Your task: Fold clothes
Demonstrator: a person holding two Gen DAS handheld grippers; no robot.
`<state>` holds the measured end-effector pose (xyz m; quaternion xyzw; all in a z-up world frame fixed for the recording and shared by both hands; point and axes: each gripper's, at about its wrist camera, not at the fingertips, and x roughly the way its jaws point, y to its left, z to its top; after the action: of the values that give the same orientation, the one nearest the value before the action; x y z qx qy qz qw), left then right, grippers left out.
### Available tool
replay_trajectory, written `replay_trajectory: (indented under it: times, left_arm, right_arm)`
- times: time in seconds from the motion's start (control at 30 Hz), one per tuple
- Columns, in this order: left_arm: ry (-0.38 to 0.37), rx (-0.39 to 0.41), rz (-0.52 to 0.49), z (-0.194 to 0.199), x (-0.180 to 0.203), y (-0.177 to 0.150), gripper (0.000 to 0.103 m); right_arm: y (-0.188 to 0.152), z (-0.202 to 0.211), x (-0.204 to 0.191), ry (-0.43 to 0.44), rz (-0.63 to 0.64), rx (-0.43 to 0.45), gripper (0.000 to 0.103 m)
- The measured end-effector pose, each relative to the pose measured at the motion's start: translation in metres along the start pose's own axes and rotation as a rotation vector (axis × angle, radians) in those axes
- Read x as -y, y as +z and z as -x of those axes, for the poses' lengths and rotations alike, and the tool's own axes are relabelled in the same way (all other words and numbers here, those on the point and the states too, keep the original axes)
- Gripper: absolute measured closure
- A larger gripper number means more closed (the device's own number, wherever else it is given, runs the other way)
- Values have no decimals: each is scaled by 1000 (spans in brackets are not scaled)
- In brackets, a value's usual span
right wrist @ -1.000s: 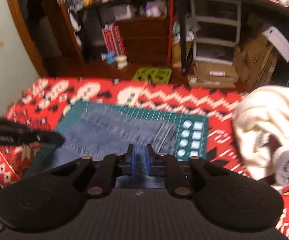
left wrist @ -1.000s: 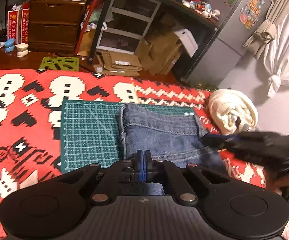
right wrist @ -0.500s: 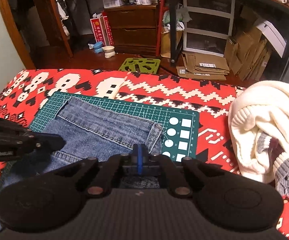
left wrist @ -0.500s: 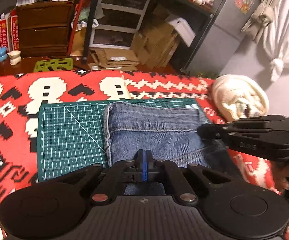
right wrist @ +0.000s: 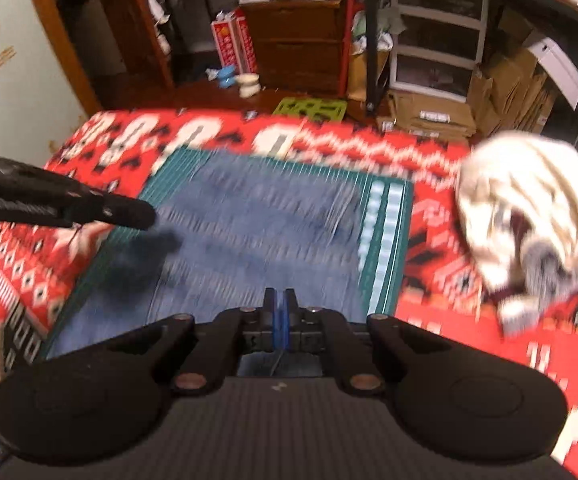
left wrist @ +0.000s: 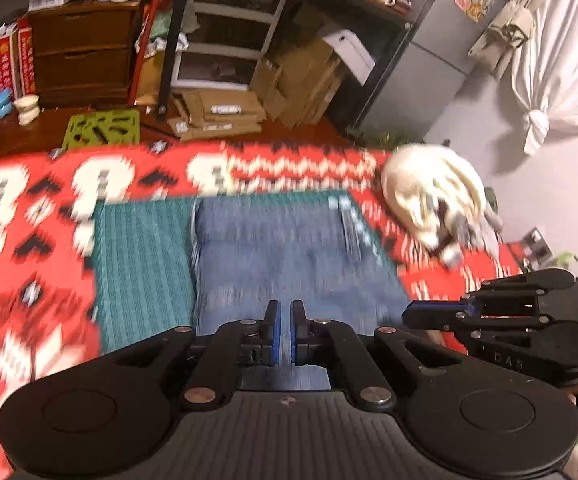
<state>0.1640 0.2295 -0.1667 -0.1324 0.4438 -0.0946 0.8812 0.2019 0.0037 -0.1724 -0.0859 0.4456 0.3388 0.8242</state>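
Observation:
Folded blue jeans [left wrist: 289, 248] lie flat on a green cutting mat [left wrist: 141, 248], both blurred by motion. My left gripper [left wrist: 285, 320] hovers over the near edge of the jeans, its blue pads a narrow gap apart with nothing between them. My right gripper [left wrist: 409, 314] reaches in from the right by the jeans' near right corner. In the right wrist view the jeans [right wrist: 257, 232] fill the mat [right wrist: 385, 240]. There my right gripper [right wrist: 280, 308] has its pads pressed together, and I cannot see any cloth pinched. The left gripper [right wrist: 145, 216] points in from the left.
A rumpled white sweater [left wrist: 433, 196] [right wrist: 525, 200] lies on the red patterned blanket [left wrist: 29, 240] right of the mat. Beyond the bed's far edge stand a wooden dresser [left wrist: 81, 48], a drawer shelf [left wrist: 225, 32], flattened cardboard boxes [left wrist: 217, 114] and a fridge [left wrist: 441, 52].
My left gripper's pads, pressed together before, now stand slightly apart. Both grippers are moving fast over the jeans, which blurs the bed. The right gripper stays shut.

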Motion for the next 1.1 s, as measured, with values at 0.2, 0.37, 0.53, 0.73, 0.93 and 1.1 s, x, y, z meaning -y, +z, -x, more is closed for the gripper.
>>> replay_trajectory:
  times: [0.2,0.37,0.53,0.73,0.93,1.1]
  left_arm:
    - [28,-60,-7,14,8,-57,100]
    - [33,-64,15,16,11,-83,99]
    - [50,-63,37,21,10,-104,97]
    - [70,-61,60,26,8,-128,98]
    - [84,-62,28,33,11,-138,98]
    - [95,-63,1,39,13,-146,97]
  right_arm:
    - [-49,11,-18,-24,1,-2,97]
    - [-82,14,-21,-60,-14,-12,97]
    - [-109,28,-14,-82,-36,9,97]
    - [-129,46,-11,-98,-21,0,97]
    - [-147,60,-4,-80,-70,2,97]
    - [-146,61,-3,-83,-89,-11,97]
